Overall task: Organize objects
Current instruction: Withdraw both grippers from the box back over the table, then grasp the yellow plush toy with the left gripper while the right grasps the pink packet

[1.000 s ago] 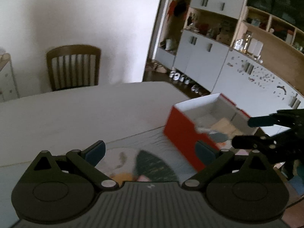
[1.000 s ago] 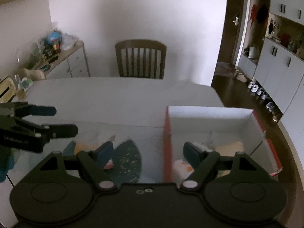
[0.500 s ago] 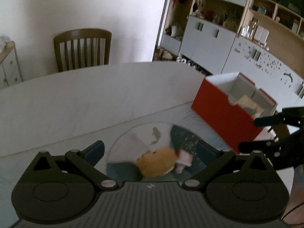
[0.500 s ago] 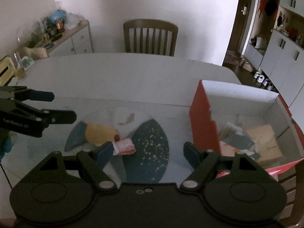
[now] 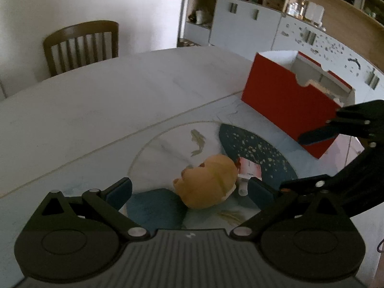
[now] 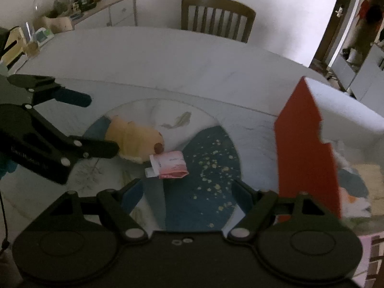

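Note:
A tan plush toy (image 5: pixel 208 182) lies on the patterned table mat, with a small pink packet (image 5: pixel 249 171) touching its right side. Both show in the right wrist view, the plush toy (image 6: pixel 134 141) to the left of the pink packet (image 6: pixel 171 164). A red box (image 5: pixel 288 100) with white inside stands to the right and holds several items; it also shows in the right wrist view (image 6: pixel 309 153). My left gripper (image 5: pixel 189 189) is open and empty, just before the plush. My right gripper (image 6: pixel 188 190) is open and empty, just before the packet.
A wooden chair (image 5: pixel 81 45) stands behind the white table (image 5: pixel 96 100). Grey cabinets and shelves (image 5: pixel 264 21) line the right wall. A sideboard with clutter (image 6: pixel 96 4) stands at the far left in the right wrist view.
Both grippers have drawn back from the red box and swung left and down toward the mat. The plush and packet have come into view close before the fingers.

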A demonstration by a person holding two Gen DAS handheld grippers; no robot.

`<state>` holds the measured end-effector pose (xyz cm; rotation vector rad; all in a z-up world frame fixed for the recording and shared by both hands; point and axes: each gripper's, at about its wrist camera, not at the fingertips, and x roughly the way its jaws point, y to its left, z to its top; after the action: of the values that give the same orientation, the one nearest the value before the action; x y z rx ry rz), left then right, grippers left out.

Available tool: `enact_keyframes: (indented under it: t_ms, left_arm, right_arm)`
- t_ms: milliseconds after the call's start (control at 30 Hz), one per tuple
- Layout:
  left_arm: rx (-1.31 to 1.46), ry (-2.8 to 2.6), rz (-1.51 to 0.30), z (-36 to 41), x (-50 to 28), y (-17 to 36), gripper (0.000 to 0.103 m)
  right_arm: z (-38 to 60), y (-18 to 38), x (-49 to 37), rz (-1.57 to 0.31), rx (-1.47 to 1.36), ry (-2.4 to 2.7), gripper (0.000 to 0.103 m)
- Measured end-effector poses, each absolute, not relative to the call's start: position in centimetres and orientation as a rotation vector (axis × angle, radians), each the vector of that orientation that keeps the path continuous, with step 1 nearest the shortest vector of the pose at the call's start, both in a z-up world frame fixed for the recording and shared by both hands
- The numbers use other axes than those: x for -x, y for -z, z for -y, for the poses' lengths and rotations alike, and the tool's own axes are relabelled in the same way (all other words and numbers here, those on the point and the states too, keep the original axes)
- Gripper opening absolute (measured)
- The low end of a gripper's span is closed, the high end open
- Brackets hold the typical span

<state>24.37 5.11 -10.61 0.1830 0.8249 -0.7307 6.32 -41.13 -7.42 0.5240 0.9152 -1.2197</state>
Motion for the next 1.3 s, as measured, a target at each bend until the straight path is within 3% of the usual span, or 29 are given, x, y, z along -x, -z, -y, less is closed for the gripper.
enact_keyframes:
  t_ms: [533,933,1033,1200,1300]
  left_arm:
    - [-0.106,0.756,-0.946,-4.3,-27.4,14.0,0.103]
    - [-0.072,0.765,-0.918,-4.6,-27.9,14.0,0.102]
    - [-0.077,0.784,-0.915,-4.5,-27.7,13.9,0.095]
    - [-0.111,0.839,-0.895,-3.9,-26.9,13.5,0.068]
    - [-0.129,0.847,-0.882,-3.5,-26.5,13.1,0.062]
  right_arm:
    - [43.9,11.1,-7.4,-0.973,-0.481,1.096,0.080]
    - [44.9,12.1,-7.0,-0.918,-0.503,1.064,0.078]
    - [44.9,12.2,-7.0,-0.912,-0.499,1.064,0.075]
    - [44.9,12.1,-7.0,-0.904,-0.487,1.063,0.054]
    - [44.8,12.0,-7.0,-0.907,-0.483,1.070,0.052]
